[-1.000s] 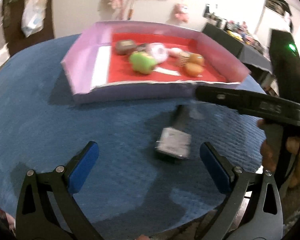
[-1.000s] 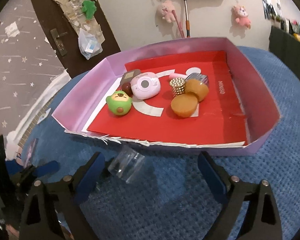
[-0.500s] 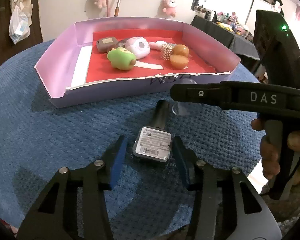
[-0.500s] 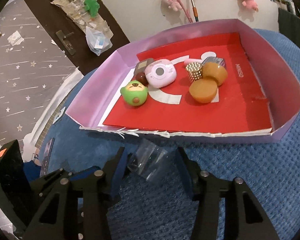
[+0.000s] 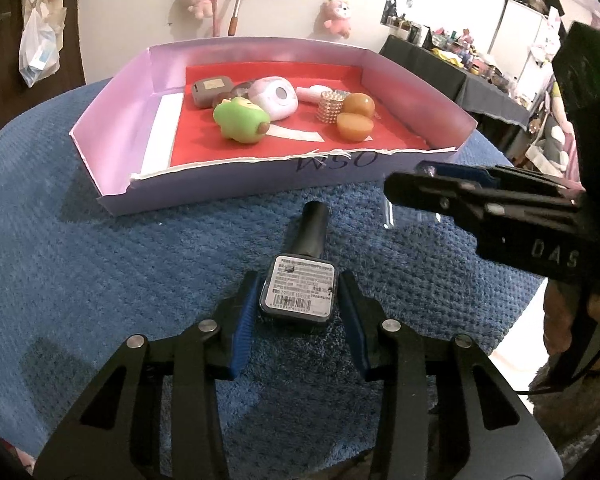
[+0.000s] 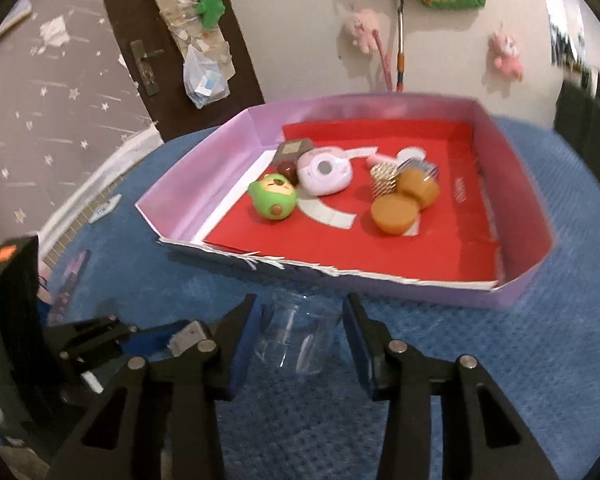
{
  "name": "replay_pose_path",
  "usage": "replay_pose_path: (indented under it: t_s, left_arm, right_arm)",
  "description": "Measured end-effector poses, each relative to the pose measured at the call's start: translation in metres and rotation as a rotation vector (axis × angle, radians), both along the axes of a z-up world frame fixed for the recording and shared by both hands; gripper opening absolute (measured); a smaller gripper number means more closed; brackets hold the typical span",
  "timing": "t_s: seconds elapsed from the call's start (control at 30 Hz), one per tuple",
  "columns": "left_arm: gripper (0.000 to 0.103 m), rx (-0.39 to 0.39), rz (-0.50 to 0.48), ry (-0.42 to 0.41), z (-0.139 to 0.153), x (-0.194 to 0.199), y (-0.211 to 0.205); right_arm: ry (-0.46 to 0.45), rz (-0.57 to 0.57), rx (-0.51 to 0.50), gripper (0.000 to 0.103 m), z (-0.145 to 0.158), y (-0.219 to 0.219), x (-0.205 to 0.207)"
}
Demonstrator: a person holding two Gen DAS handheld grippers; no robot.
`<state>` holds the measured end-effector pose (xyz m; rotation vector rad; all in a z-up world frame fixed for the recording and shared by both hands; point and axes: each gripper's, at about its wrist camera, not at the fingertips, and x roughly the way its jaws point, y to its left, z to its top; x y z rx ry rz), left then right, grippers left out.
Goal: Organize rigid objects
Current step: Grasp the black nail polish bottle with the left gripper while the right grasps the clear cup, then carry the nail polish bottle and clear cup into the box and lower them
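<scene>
A dark bottle (image 5: 298,292) lies on the blue cloth with its labelled base toward me. My left gripper (image 5: 299,280) has its blue pads against both sides of that base, and its jaws are still closing. A clear plastic cup (image 6: 296,336) lies on its side between the fingers of my right gripper (image 6: 300,312), whose jaws are also closing on it. In the left wrist view the right gripper (image 5: 408,182) comes in from the right, just before the tray, with the cup (image 5: 392,212) under its tips. The lilac tray (image 5: 112,168) with a red floor stands behind both.
Inside the tray lie a green toy (image 5: 240,124), a pink round device (image 5: 276,96), a brown case (image 5: 210,90), a studded cylinder (image 5: 332,106) and two amber pieces (image 5: 354,126). A hand (image 5: 560,320) holds the right gripper. The round table's edge curves close at front and right.
Both grippers went from wide open to closed, the left around the bottle and the right around the clear cup. The right gripper has rolled and shifted a little with the cup.
</scene>
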<state>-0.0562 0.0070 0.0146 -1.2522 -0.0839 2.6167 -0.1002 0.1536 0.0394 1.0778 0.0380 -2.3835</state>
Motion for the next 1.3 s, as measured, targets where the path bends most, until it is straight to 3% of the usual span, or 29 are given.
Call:
replay_pose_path:
  t_s: [0.17,0.3,0.47,0.53,0.6,0.97,1.3]
  left_arm:
    - [0.037,0.001,0.003,-0.003,0.000,0.000,-0.001]
    - [0.038,0.030,0.010,-0.016,-0.002,-0.003,-0.003]
    - [0.038,0.014,0.001,-0.004,-0.002,-0.003,0.000]
    - [0.036,0.003,0.001,0.007,-0.001,-0.002,0.002]
    - [0.036,0.002,0.000,0.011,0.000,-0.001,0.003]
    - [0.035,0.017,-0.005,0.028,0.010,0.002,0.000]
    - [0.035,0.012,-0.031,0.070,0.026,0.005,0.004]
  right_arm:
    - [-0.001,0.013,0.044,0.045,-0.007,0.004,0.008]
    - [-0.013,0.009,0.034,0.051,-0.011,0.008,0.014]
    - [-0.042,0.001,0.007,0.052,-0.016,0.014,0.013]
    - [-0.047,0.009,0.008,0.051,-0.017,0.013,0.013]
    - [-0.045,0.028,0.006,0.042,-0.017,0.010,0.015]
    - [-0.005,0.041,0.032,0.041,-0.006,0.005,0.022]
    - [0.004,0.054,-0.015,0.041,0.011,0.012,0.027]
